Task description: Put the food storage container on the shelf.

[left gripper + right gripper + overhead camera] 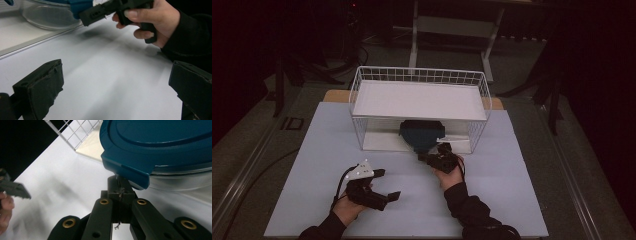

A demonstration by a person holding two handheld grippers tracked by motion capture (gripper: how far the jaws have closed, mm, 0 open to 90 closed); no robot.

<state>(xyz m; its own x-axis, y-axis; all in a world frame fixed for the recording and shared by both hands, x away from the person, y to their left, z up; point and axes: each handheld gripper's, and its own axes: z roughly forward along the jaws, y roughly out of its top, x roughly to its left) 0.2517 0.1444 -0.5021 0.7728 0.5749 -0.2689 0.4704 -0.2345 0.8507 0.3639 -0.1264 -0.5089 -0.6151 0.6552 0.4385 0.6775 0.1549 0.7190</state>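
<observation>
Black right tongs [120,185] are fully closed, jaws pressed flat together, their tips right at the corner tab of the teal lid [155,147]; whether they pinch the tab or merely touch it is hard to tell. That lid sits on a clear container [185,178] on the lower shelf of a white wire rack [419,75], at the middle of the white surface [312,165]. Nearer and to the left, the left tongs [116,82] stand wide open, holding nothing, over the bare surface.
</observation>
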